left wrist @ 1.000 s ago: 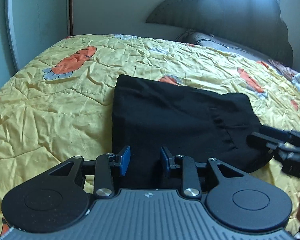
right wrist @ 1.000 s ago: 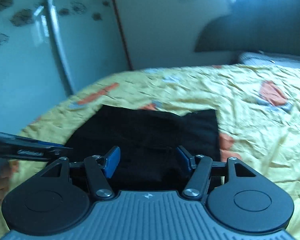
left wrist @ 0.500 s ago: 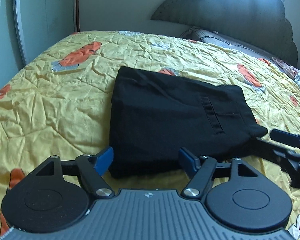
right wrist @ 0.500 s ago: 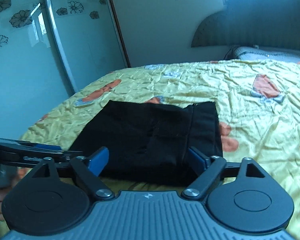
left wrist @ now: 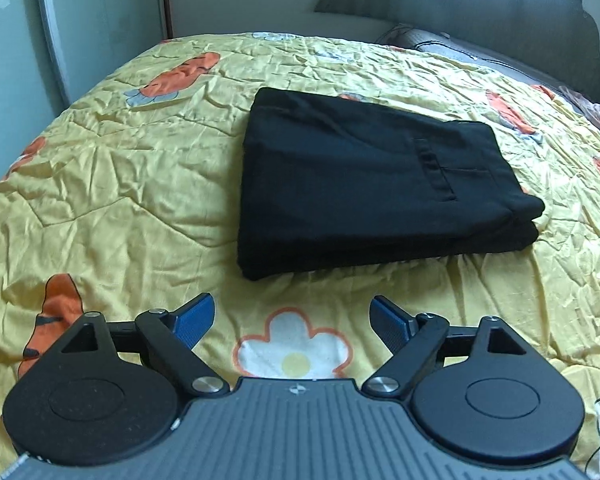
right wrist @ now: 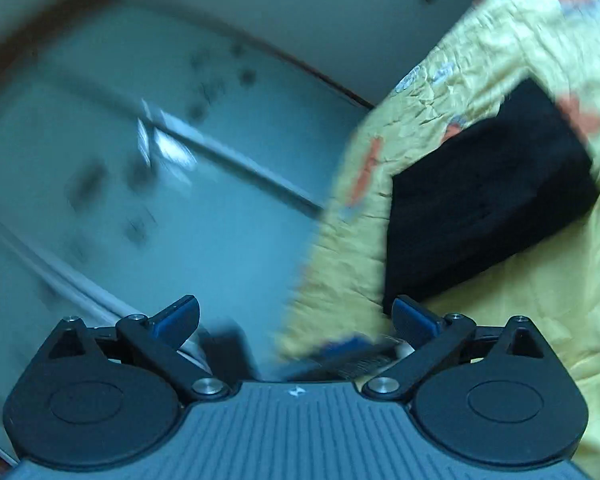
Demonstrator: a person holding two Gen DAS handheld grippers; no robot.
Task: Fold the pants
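Left wrist view, from its left edge: a pale wardrobe door [left wrist: 16, 40] stood beside the bed, whose yellow quilt [left wrist: 120, 184] carried orange carrot prints and a white flower [left wrist: 294, 346]. Near the middle lay the pants [left wrist: 364, 188] — black, folded into a flat, roughly square stack, a back pocket facing up. The left gripper [left wrist: 291, 318] hung over bare quilt just short of the stack's near edge, its blue-padded fingers [left wrist: 194, 320] spread wide and opening further, with nothing between them. Farther right, a dark headboard [left wrist: 480, 16] rose behind a pillow [left wrist: 440, 46].

Right wrist view was blurred and tilted. At the left were the wardrobe's glass panels [right wrist: 140, 184] with dark flower marks; toward the right, the quilt and the folded pants [right wrist: 488, 204] on it. The right gripper [right wrist: 296, 318] had its fingers [right wrist: 414, 318] spread apart and widening — empty, clear of the cloth. A blue-and-black blur between them could not be identified.
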